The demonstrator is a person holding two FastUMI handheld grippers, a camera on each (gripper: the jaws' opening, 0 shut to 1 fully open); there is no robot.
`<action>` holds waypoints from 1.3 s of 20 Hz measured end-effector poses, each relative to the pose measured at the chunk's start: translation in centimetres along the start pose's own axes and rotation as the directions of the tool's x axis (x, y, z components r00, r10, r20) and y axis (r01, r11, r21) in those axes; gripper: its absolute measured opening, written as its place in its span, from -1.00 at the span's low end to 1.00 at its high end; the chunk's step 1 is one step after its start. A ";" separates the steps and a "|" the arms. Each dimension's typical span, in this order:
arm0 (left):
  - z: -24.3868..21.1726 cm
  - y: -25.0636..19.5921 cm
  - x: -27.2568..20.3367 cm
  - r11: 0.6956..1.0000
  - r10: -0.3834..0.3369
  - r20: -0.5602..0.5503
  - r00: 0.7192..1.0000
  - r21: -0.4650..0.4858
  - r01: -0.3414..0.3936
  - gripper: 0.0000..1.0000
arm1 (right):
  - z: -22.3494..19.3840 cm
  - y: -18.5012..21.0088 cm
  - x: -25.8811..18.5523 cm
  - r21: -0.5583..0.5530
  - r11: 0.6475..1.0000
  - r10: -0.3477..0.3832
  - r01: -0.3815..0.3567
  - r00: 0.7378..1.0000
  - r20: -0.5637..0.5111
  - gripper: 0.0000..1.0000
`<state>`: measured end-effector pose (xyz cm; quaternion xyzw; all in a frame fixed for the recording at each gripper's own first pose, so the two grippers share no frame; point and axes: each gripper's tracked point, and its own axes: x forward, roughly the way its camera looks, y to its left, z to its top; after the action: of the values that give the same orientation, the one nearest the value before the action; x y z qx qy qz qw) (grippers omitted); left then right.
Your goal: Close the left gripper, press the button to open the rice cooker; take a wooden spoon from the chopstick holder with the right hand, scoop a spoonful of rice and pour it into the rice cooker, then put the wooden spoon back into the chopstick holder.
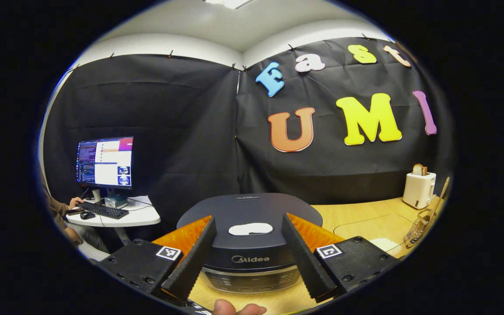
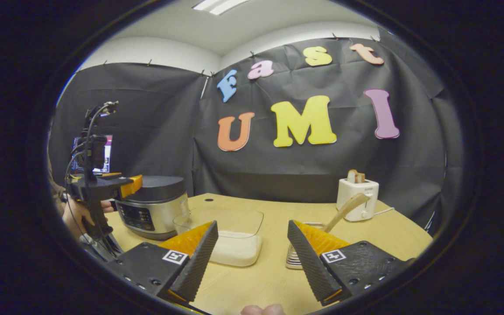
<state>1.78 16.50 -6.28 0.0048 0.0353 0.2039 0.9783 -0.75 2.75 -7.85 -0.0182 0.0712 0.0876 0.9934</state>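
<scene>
The left gripper [image 1: 248,258] hangs right in front of the rice cooker [image 1: 249,245], its fingers spread wide apart with nothing between them, framing the cooker's closed lid and the pale button [image 1: 250,229] on top. From the left gripper view a desk [image 1: 116,216] with a lit monitor [image 1: 105,162] and keyboard [image 1: 103,210] sits off to the side past the cloth wall, a person's sleeve and hand [image 1: 75,202] at its edge. Far across the wooden table [image 1: 357,218], that view catches the toaster [image 1: 419,189] with bread in its slot, and the wire chopstick holder [image 1: 418,225] with the wooden spoon [image 1: 442,194] leaning up out of it, squeezed at the rim. The right gripper view gives a better look at that side: the right gripper [image 2: 252,258] is also gaping open and empty, low over the table [image 2: 252,284], with a clear container of rice [image 2: 230,238] just beyond its fingers and the chopstick holder [image 2: 298,256] close beside one finger, the wooden spoon [image 2: 346,210] slanting up toward the toaster [image 2: 358,197]. It also shows the left gripper [image 2: 125,186], held in a hand [image 2: 77,216], up at the rice cooker [image 2: 153,205] lid's edge.
</scene>
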 end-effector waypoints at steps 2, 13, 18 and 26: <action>1.7 -0.5 -0.4 0.999 -0.024 0.029 0.999 -0.034 0.025 0.99 | 0.9 0.2 0.0 -0.001 1.000 -0.010 0.010 1.000 0.020 0.89; 5.9 -11.3 -8.1 0.939 -0.324 0.126 0.938 -0.074 0.335 0.94 | 4.1 -4.0 -2.1 0.003 0.982 -0.187 0.188 0.975 0.123 0.87; 4.3 -11.5 -9.2 0.934 -0.348 0.079 0.934 -0.055 0.353 0.96 | 5.9 -5.8 -3.4 -0.004 0.967 -0.250 0.255 0.953 0.168 0.84; 4.5 -10.6 -9.3 0.942 -0.332 0.058 0.941 -0.032 0.334 0.97 | 7.3 -4.9 -3.6 0.007 0.966 -0.254 0.257 0.952 0.174 0.87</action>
<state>-2.21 3.11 -1.44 -0.0165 0.0058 0.0360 0.9992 -2.40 -2.31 0.06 -0.0272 -0.0190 -0.0397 0.9987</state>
